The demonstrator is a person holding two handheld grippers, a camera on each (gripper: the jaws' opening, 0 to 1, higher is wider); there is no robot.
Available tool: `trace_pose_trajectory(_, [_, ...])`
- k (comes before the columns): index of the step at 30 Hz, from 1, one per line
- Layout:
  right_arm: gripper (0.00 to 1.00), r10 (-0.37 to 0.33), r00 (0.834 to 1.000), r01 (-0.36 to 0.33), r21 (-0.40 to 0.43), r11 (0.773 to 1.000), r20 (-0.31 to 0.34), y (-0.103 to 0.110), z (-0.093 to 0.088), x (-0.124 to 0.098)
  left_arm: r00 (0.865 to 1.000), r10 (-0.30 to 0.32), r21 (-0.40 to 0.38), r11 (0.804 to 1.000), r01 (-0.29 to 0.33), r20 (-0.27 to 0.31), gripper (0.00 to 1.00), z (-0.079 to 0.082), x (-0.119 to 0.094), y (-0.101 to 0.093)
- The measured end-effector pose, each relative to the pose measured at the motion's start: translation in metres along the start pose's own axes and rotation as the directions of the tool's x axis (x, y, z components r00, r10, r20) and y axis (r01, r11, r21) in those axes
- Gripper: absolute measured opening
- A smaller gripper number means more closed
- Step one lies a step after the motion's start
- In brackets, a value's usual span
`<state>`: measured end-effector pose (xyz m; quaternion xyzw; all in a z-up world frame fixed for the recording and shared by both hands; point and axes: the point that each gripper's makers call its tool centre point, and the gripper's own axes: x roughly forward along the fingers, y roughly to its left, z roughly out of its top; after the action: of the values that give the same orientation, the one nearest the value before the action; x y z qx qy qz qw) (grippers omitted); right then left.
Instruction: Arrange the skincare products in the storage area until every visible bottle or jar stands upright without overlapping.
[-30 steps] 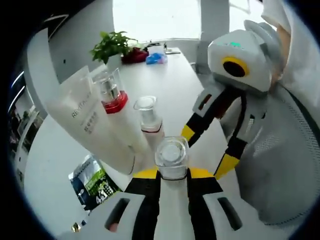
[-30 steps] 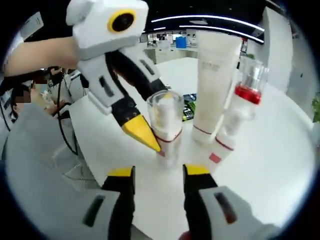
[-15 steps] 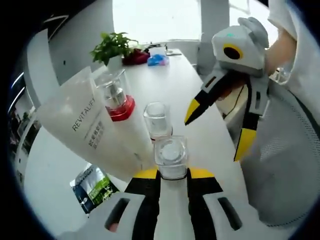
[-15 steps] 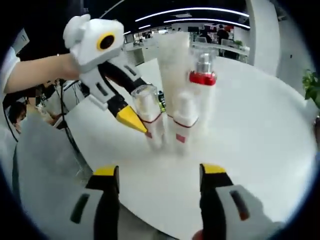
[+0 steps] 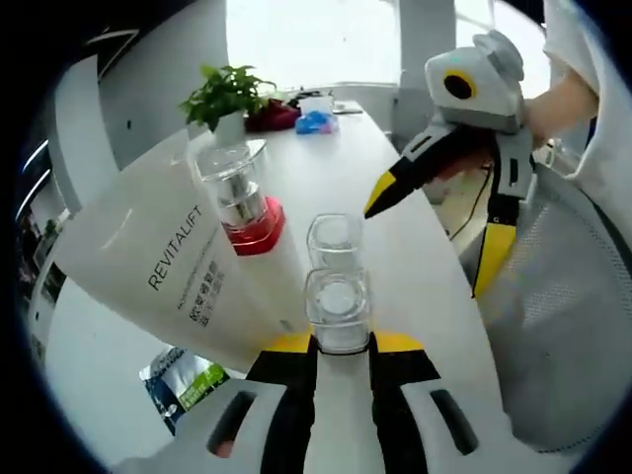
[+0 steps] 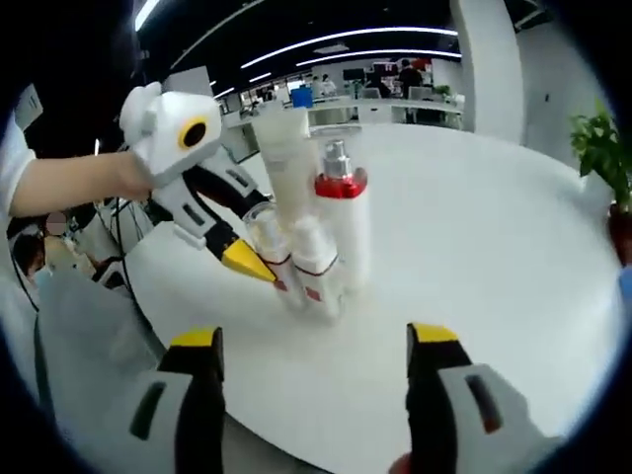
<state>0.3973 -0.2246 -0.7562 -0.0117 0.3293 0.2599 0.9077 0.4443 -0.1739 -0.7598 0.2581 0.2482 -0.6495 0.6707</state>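
Left gripper view: left gripper (image 5: 341,341) clamps upright clear-capped bottle (image 5: 339,308), directly ahead; right gripper (image 6: 313,341), jaws spread, stands farther off.

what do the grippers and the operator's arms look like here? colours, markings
Both grippers match: the left gripper and right gripper have a white housing with a yellow-ringed black disc, and black fingers with yellow tips. The white bases bear dark slots. The person wears a white sleeve.

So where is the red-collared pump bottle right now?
In the right gripper view the red-collared pump bottle stands on the white table, beside the tall white tube.
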Motion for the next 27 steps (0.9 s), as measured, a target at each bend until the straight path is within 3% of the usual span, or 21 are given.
trace_pose_trajectory(21, [0.77,0.023,1.000,-0.023,0.023,0.999,0.004,0.0085,-0.0053,0.0015,1.000,-0.011,-0.021,1.000,0.011,0.007,0.17,0.0048,0.0045,0.0006])
trace_pose_trajectory(27, [0.78,0.022,1.000,-0.022,0.025,0.999,0.000,0.0079,-0.0075,0.0009,1.000,-0.005,-0.027,1.000,0.005,0.003,0.21,0.0029,0.0035,-0.0003])
